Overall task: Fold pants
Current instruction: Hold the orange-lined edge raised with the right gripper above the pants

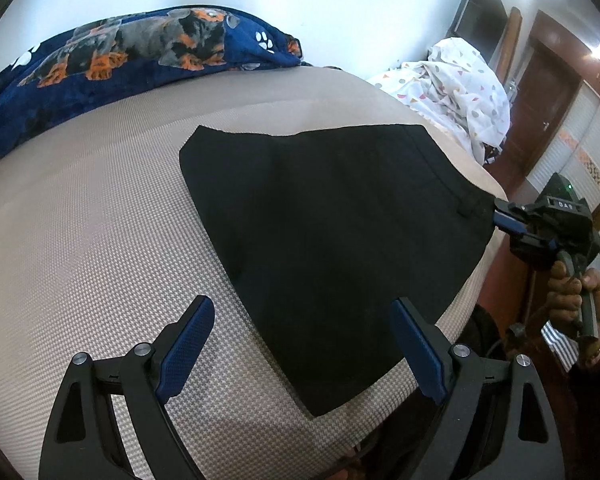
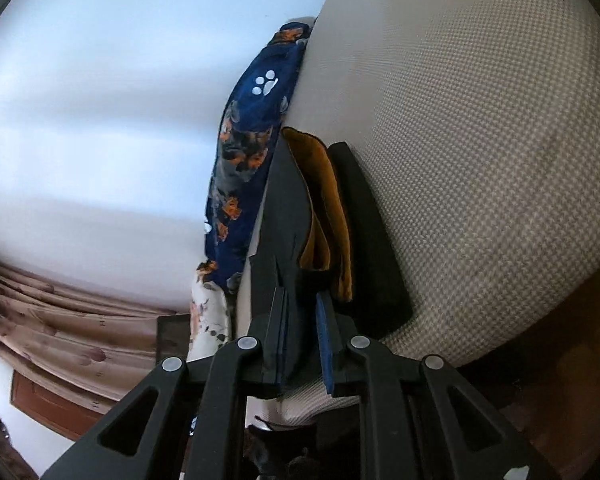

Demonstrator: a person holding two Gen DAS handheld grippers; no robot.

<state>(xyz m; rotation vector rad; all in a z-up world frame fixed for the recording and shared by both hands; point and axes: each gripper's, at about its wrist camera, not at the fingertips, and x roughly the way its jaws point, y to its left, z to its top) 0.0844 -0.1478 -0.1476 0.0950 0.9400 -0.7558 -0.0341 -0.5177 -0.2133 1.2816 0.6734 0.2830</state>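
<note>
Black pants [image 1: 332,216], folded into a broad flat panel, spread across the beige woven mattress [image 1: 100,240] toward its right edge, near corner hanging just past the near edge. Pinched at the right-hand waistband by the right gripper [image 1: 500,216], fingers pressed together on the fabric; seen close in the right wrist view as dark layers with an orange-brown lining [image 2: 324,208] showing between them, clamped between blue pads [image 2: 324,340]. Held by a bare hand [image 1: 572,296] on the handle, off the right side of the bed. Left gripper [image 1: 300,344] spread wide, hovering over the near part of the mattress, right finger above the pants' near edge, left finger over bare mattress, gripping nothing. Navy dog-print blanket [image 1: 120,56] bunched along the far left. White spotted sheet [image 1: 456,88] heaped at the far right. Brown door [image 1: 540,120] beyond.
</note>
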